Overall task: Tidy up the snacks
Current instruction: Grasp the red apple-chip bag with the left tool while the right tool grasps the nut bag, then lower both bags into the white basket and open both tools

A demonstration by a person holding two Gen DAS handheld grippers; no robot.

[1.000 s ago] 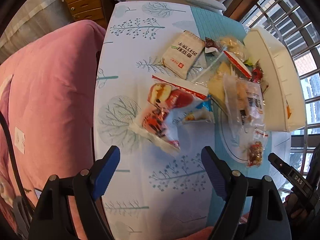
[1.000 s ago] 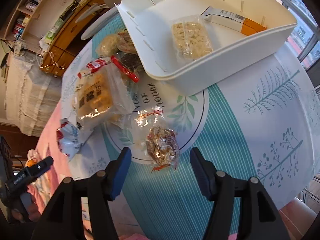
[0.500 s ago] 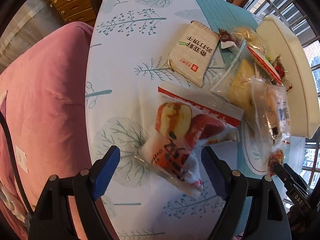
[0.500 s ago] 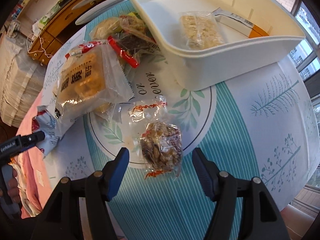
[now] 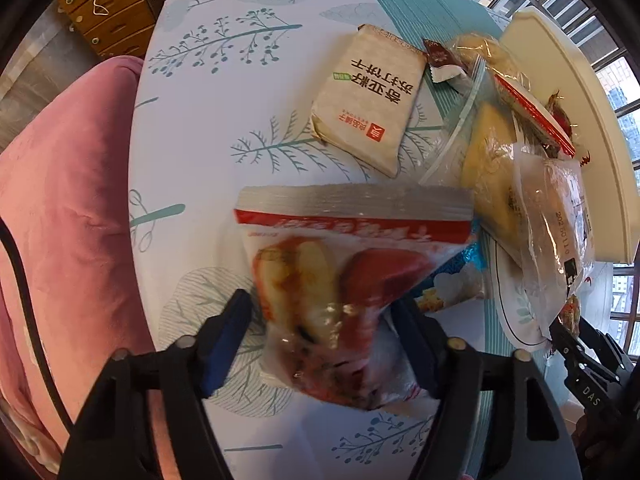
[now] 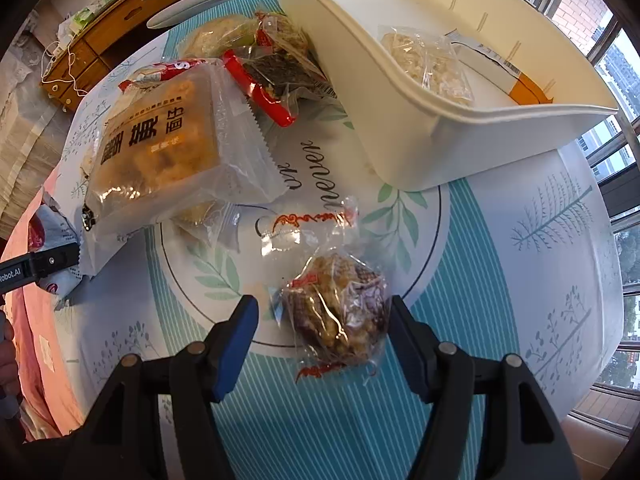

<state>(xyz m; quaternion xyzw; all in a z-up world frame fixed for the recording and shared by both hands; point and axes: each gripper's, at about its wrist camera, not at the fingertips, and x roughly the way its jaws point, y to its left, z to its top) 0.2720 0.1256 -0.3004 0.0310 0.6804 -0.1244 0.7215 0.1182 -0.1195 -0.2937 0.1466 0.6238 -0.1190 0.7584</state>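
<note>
Left gripper (image 5: 324,332) jaws apart around the apple snack bag (image 5: 344,292) — right gripper (image 6: 322,326) jaws apart, straddling the nut cluster packet (image 6: 338,304); white bin (image 6: 420,120) at 1 o'clock on the counter (image 6: 500,260).

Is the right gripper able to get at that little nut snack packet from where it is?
Probably yes: the right gripper is open, the nut snack packet lies between its fingers, and nothing covers it.
</note>
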